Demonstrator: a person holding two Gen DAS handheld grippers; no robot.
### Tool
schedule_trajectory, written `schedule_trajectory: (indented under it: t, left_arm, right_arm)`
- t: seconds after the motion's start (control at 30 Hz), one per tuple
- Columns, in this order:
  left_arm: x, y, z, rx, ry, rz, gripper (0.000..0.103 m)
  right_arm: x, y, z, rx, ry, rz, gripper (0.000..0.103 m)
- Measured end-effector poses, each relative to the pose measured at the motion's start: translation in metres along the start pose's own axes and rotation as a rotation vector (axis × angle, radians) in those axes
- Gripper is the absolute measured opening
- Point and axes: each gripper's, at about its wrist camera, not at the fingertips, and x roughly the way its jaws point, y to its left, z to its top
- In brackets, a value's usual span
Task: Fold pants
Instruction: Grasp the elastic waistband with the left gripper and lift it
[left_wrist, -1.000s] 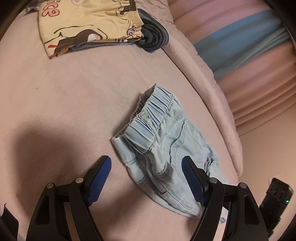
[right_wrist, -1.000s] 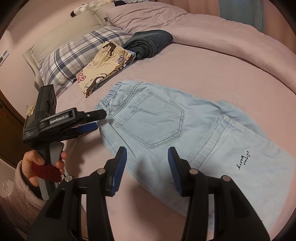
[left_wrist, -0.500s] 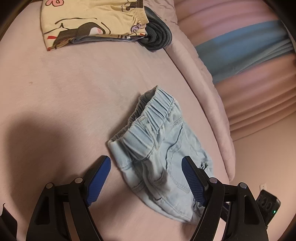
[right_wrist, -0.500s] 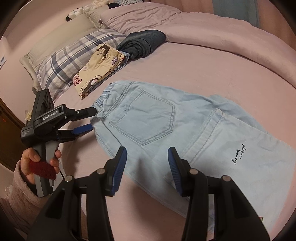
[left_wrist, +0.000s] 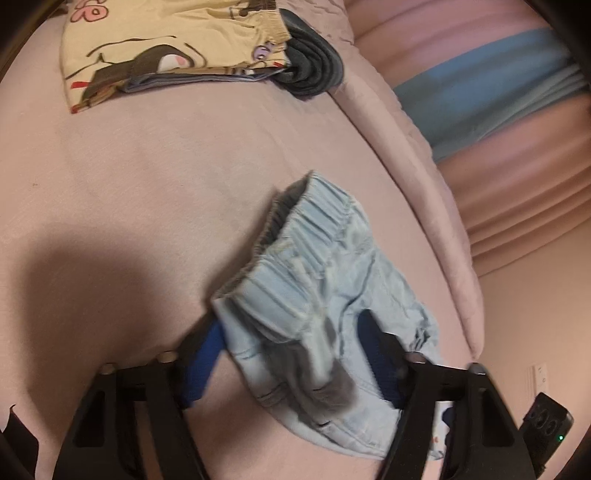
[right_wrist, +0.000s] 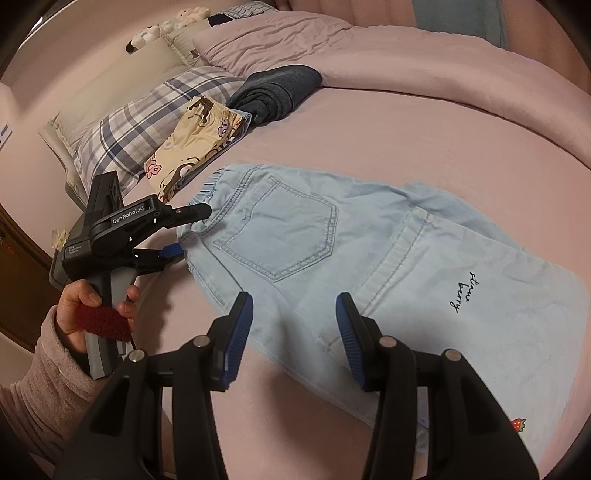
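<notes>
A: Where are the pants (right_wrist: 332, 266)?
B: Flat on the pink bed (right_wrist: 424, 147), back pocket up, waistband toward the pillows, one leg running off to the lower right with small black lettering and a strawberry on it.

A: And the left tool (left_wrist: 291, 354)?
B: It sits at the waistband corner. The jaws are closing, with bunched denim between the blue pads (left_wrist: 201, 363). The picture is blurred there, so I can't tell whether the pads press the cloth yet. From the other camera, its upper finger lies over the elastic edge and the lower one at the corner.

A: The right tool (right_wrist: 293, 338)?
B: Released, jaws apart and holding nothing, poised over the near edge of the pants.

A: Anything else on the bed?
B: A folded yellow cartoon-print garment (right_wrist: 192, 147) beside a folded dark grey one (right_wrist: 275, 92), near a plaid pillow (right_wrist: 147, 118). A hand (right_wrist: 85, 306) in a pink sleeve grips the left tool's handle.
</notes>
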Motion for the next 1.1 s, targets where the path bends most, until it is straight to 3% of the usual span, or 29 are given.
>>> schedule_trajectory:
  t: [0.03,0.1,0.27,0.4,0.63,0.73,0.87,0.93,1.1]
  left_arm:
    - [-0.001,0.005,0.001,-0.022,-0.003,0.001,0.046]
    - [-0.003,0.014,0.001,-0.059,-0.002,-0.03,0.042]
    - [-0.005,0.008,-0.002,-0.034,-0.015,-0.025,0.034]
    - [-0.013,0.004,-0.002,-0.044,-0.04,-0.064,0.032]
    - [-0.031,-0.025,-0.005,0.084,-0.128,-0.072,0.032]
    - [-0.034,-0.032,-0.005,0.111,-0.141,-0.077,0.032]
    - [-0.033,-0.037,-0.005,0.141,-0.15,-0.074,0.031]
    - [-0.032,-0.042,-0.007,0.168,-0.151,-0.067,0.03]
    - [-0.037,-0.048,-0.005,0.213,-0.167,-0.06,0.03]
  right_arm:
    - [0.0,0.0,-0.001,-0.001,-0.001,-0.002,0.047]
    - [0.0,-0.001,-0.002,-0.002,-0.003,-0.007,0.047]
    - [0.003,-0.005,-0.005,0.003,0.011,-0.023,0.047]
    - [0.006,-0.007,-0.003,0.002,0.016,-0.036,0.047]
    - [0.031,-0.009,0.038,-0.038,-0.012,-0.107,0.046]
    - [0.05,-0.013,0.058,-0.012,0.002,-0.111,0.038]
    - [0.09,-0.017,0.071,0.005,0.096,-0.149,0.026]
    - [0.114,-0.023,0.071,0.035,0.174,-0.136,0.026]
    - [0.119,-0.025,0.081,0.042,0.213,-0.125,0.027]
